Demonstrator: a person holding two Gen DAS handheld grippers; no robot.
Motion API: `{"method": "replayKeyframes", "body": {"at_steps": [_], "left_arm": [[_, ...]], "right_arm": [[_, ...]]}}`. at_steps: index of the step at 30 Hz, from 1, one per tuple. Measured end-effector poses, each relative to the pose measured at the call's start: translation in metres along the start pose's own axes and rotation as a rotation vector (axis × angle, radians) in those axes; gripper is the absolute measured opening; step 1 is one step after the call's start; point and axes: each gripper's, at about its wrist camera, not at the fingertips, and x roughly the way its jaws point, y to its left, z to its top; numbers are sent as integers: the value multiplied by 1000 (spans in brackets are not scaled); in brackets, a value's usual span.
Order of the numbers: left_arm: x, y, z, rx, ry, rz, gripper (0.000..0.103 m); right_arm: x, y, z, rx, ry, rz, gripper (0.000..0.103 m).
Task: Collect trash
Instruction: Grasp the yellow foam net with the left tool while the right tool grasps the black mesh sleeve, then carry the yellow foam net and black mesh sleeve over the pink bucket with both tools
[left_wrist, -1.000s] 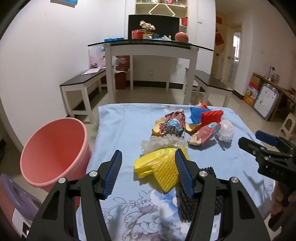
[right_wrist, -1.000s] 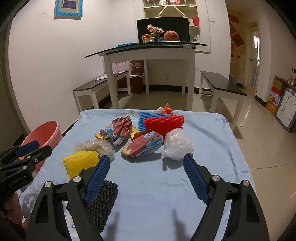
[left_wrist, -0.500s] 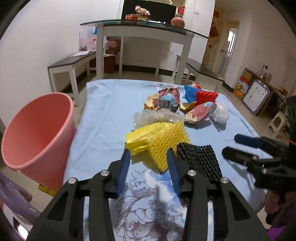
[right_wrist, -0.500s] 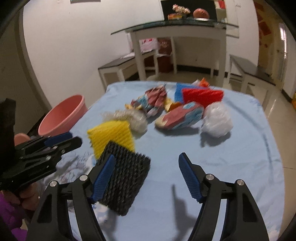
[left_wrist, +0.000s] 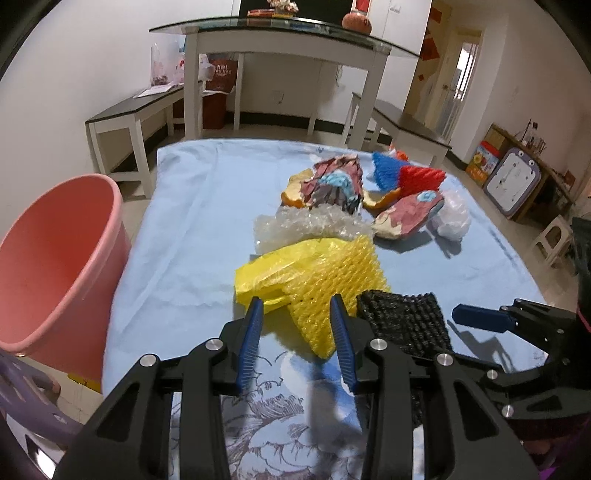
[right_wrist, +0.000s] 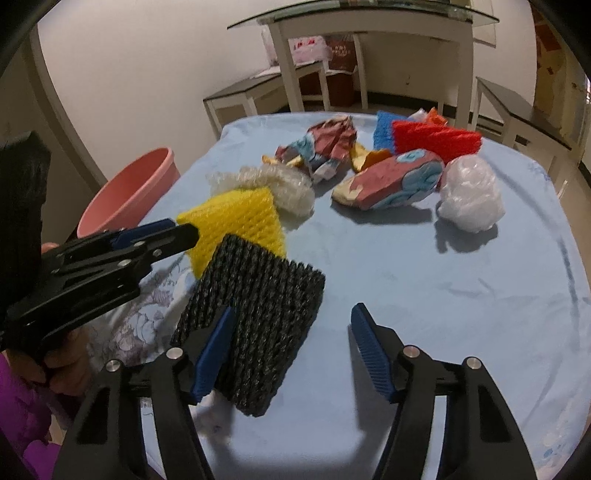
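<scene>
On the blue tablecloth (left_wrist: 192, 221) lies a pile of trash. A yellow foam net (left_wrist: 332, 273) on a yellow plastic bag (left_wrist: 273, 269) lies nearest my left gripper (left_wrist: 295, 310). Its jaws are closing, with the net's near corner between them and the pads not pressing on it. A black foam net (right_wrist: 258, 295) lies between the closing jaws of my right gripper (right_wrist: 291, 314), whose left finger is over it and whose right finger stands clear. A pink bucket (left_wrist: 55, 258) stands beside the table's left edge.
Farther back lie bubble wrap (left_wrist: 310, 225), crumpled wrappers (left_wrist: 332, 184), blue (right_wrist: 382, 127) and red foam nets (right_wrist: 436, 140) and a white plastic bag (right_wrist: 469, 195). A purple stool (left_wrist: 26, 398) stands below the bucket. Benches and a glass-topped table (left_wrist: 288, 33) stand behind.
Both grippers have come down and tilted toward the table, and both have narrowed. The left now frames the yellow net, the right the black net.
</scene>
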Motion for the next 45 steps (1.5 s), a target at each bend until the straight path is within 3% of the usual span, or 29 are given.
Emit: {"method": "replayKeyframes", "body": {"at_steps": [1, 3, 6, 11, 19, 30, 36, 45], "left_arm": [[3, 0, 0, 0, 9, -2, 38], [7, -2, -1, 6, 23, -13, 24], [9, -4, -1, 12, 34, -24, 10], [2, -7, -3, 21, 5, -52, 6], [-29, -8, 5, 16, -90, -70, 5], [-74, 20, 18, -41, -209, 31, 5], [-96, 49, 21, -76, -261, 121, 5], [-123, 115, 16, -169, -315, 328, 5]], "right_arm": [[1, 1, 0, -1, 8, 2, 57], [4, 3, -1, -8, 17, -3, 52], [5, 4, -2, -15, 22, 2, 36], [1, 5, -2, -12, -4, 10, 9], [-27, 3, 5, -7, -93, 3, 8], [-56, 24, 35, -36, -216, -4, 8], [-55, 50, 61, -79, -266, 16, 8], [-29, 113, 112, -157, -312, 68, 8]]}}
